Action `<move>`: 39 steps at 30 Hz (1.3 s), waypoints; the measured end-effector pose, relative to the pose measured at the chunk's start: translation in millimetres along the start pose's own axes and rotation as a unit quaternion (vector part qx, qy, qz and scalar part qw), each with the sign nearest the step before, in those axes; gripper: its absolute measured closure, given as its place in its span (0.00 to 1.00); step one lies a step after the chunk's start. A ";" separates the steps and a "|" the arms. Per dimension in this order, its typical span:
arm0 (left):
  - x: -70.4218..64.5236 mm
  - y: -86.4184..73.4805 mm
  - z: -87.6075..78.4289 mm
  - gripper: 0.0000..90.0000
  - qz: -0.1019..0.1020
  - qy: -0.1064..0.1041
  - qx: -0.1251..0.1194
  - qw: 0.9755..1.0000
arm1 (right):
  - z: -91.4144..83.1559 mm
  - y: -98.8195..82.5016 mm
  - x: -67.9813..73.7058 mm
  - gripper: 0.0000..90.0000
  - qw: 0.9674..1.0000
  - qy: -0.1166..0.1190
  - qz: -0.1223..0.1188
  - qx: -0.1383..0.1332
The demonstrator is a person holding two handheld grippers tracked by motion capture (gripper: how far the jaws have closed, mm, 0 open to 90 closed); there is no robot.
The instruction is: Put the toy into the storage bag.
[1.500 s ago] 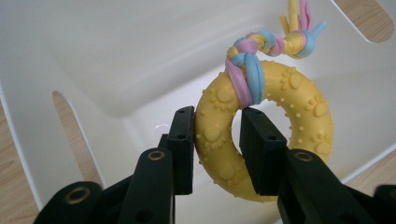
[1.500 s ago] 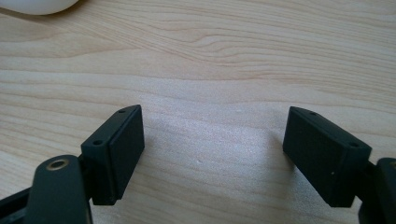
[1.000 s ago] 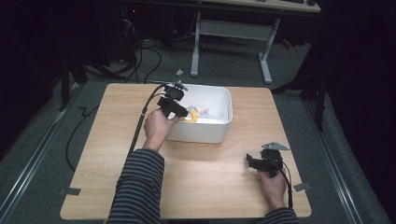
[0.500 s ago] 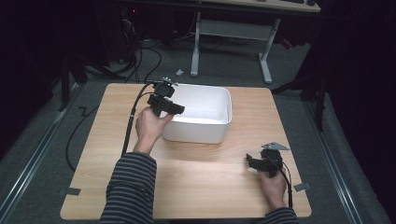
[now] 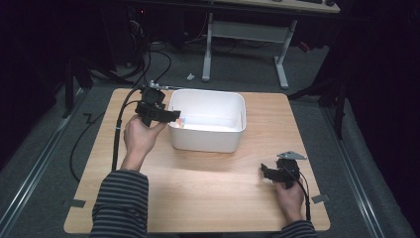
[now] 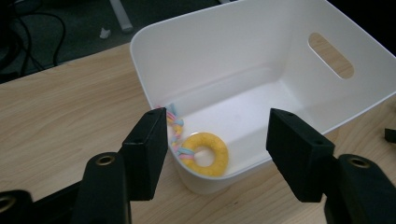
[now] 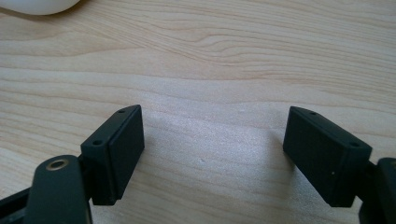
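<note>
A white plastic bin (image 5: 213,136) stands on the wooden table (image 5: 198,198) at mid-back. Inside its near-left corner lies a yellow ring toy (image 6: 208,154) tied to a pastel rope (image 6: 175,130). My left gripper (image 5: 174,115) hovers at the bin's left rim, open and holding nothing; in its own view the left gripper (image 6: 217,121) looks down over that corner at the toy. My right gripper (image 5: 264,171) rests low at the table's front right. It is open, and in its own view the right gripper (image 7: 215,114) has bare wood between the pads.
A handle slot (image 6: 330,55) pierces the bin's far wall. A black cable (image 5: 117,139) trails from the left gripper off the table's left side. Behind the table stand white desk legs (image 5: 282,64) and floor cables (image 5: 148,54).
The left gripper has drawn back leftward from above the bin's inside to its left rim. The yellow toy now lies in the bin. The right gripper has stayed still.
</note>
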State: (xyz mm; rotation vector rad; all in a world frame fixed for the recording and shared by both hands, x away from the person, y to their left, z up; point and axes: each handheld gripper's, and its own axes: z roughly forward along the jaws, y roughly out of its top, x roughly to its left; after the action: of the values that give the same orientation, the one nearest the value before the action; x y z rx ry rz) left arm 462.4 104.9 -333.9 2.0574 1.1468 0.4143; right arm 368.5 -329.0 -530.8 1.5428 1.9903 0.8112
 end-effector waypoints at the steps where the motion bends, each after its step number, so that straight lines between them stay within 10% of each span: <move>1: 2.8 -3.6 -4.8 0.43 -0.005 -0.001 -0.006 1.000 | 0.0 0.0 0.0 0.23 1.000 0.000 0.000 0.000; 21: 37.7 -71.0 -67.1 0.40 -0.036 0.055 -0.034 0.997 | 0.6 0.4 1.1 0.24 1.000 -0.001 0.002 -0.002; 39: 48.1 -111.7 -64.1 0.39 -0.061 0.050 -0.041 0.996 | 0.7 0.7 0.8 0.24 1.000 0.003 -0.001 -0.001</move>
State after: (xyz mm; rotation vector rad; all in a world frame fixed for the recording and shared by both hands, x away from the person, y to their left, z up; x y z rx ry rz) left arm 384.7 210.5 -375.2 1.9036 1.2856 0.5011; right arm 369.3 -328.0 -530.8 1.5390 1.9939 0.8173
